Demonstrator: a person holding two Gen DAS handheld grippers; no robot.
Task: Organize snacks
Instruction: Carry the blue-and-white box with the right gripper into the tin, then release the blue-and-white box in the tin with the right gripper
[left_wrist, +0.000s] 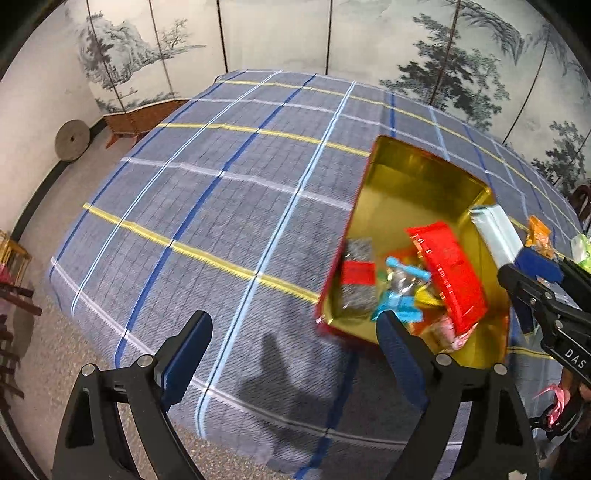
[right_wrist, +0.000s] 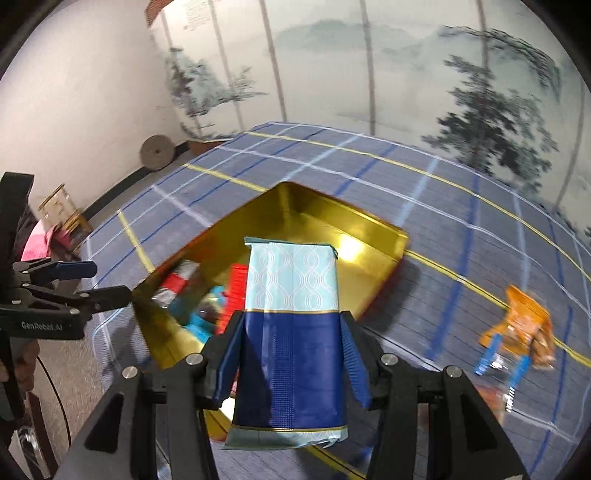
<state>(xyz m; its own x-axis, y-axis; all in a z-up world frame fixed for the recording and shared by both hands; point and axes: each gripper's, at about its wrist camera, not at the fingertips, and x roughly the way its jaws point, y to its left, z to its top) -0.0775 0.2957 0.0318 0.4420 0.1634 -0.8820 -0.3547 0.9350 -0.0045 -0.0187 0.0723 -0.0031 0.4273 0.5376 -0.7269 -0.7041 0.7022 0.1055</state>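
Note:
A gold tin (left_wrist: 413, 192) with a red outside lies on the plaid cloth, also seen in the right wrist view as the tin (right_wrist: 364, 258). Inside it lie a red packet (left_wrist: 450, 273), blue-wrapped sweets (left_wrist: 402, 306) and a dark packet with a red label (left_wrist: 356, 273). My right gripper (right_wrist: 291, 321) is shut on a navy and pale blue packet (right_wrist: 291, 295), holding it above the tin's near side. From the left wrist, that right gripper (left_wrist: 513, 267) and packet (left_wrist: 495, 236) show at the tin's right edge. My left gripper (left_wrist: 295, 325) stands open and empty over the cloth, left of the tin.
An orange snack packet (right_wrist: 524, 321) lies on the cloth right of the tin, with a blue-striped clear wrapper (right_wrist: 498, 362) beside it. A painted folding screen (left_wrist: 277, 33) stands behind the table. A round millstone (left_wrist: 72, 140) leans on the wall, and wooden furniture (left_wrist: 14, 295) stands at the left.

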